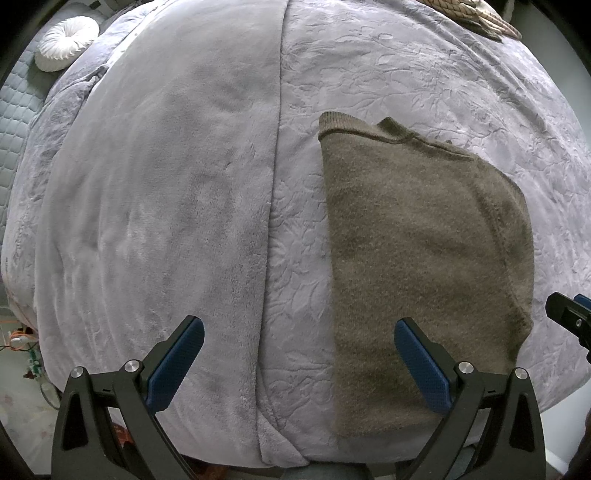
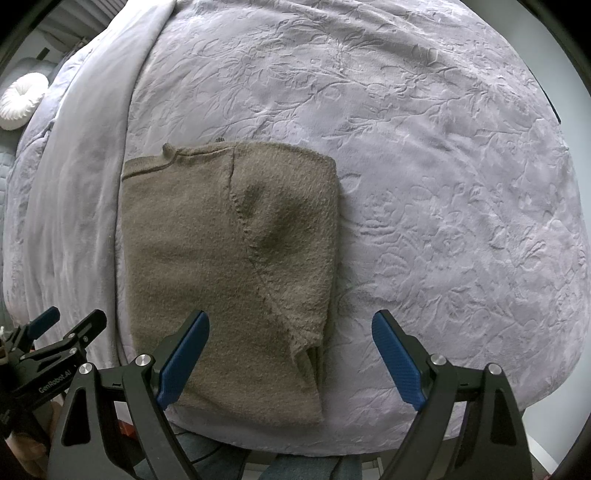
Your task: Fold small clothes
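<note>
The brown knit sweater lay folded lengthwise on the lavender bedspread, reaching the bed's near edge. The left gripper and the right gripper both hovered wide open, holding nothing. The knit looked soft, light and limp; pinching both layers at the near hem corners seemed soundest.

Woven tan, striped object cropped by the left wrist view's top edge; kind not told. Small orange and green clutter beside the bed, too blurred to name. Lower hem of the folded brown knitted sweater hidden behind a blue-padded finger. Only a black tip of the right gripper seen at that view's right edge.
</note>
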`<state>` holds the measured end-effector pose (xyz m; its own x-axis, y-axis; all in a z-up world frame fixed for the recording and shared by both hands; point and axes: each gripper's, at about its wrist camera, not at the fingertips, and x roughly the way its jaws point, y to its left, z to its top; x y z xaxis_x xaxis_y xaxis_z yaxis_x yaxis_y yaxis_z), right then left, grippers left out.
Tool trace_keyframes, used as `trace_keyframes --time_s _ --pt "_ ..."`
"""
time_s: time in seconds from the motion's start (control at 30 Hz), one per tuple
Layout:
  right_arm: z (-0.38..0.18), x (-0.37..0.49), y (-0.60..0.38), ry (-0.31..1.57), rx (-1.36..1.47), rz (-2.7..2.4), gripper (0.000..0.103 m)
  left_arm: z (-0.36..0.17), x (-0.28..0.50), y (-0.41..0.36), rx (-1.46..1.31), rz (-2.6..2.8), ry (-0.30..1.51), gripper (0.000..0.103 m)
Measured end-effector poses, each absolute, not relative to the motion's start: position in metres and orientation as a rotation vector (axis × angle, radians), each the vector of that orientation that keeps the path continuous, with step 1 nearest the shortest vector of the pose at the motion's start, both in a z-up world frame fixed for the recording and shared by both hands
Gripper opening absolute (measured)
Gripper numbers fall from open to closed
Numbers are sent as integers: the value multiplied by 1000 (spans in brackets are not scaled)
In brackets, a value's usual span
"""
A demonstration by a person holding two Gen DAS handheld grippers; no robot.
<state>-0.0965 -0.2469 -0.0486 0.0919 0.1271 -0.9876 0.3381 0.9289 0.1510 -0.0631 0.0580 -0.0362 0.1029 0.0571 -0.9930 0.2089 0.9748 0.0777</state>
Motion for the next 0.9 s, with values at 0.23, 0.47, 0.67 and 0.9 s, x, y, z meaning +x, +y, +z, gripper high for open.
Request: trace_keyframes --time_s 0.23,0.47,0.67,0.9 --pt "-49 -98 -245 1482 386 -163 92 -37 -64 59 218 -112 1469 103" --pt "-49 -96 -246 1483 386 -163 92 -37 -65 60 225 -112 1468 103" --pt "-50 -98 -244 1483 382 -165 92 -39 -66 61 223 -104 1475 103" --pt "-49 -97 -240 1479 348 -168 92 -39 -64 62 226 -96 1473 103"
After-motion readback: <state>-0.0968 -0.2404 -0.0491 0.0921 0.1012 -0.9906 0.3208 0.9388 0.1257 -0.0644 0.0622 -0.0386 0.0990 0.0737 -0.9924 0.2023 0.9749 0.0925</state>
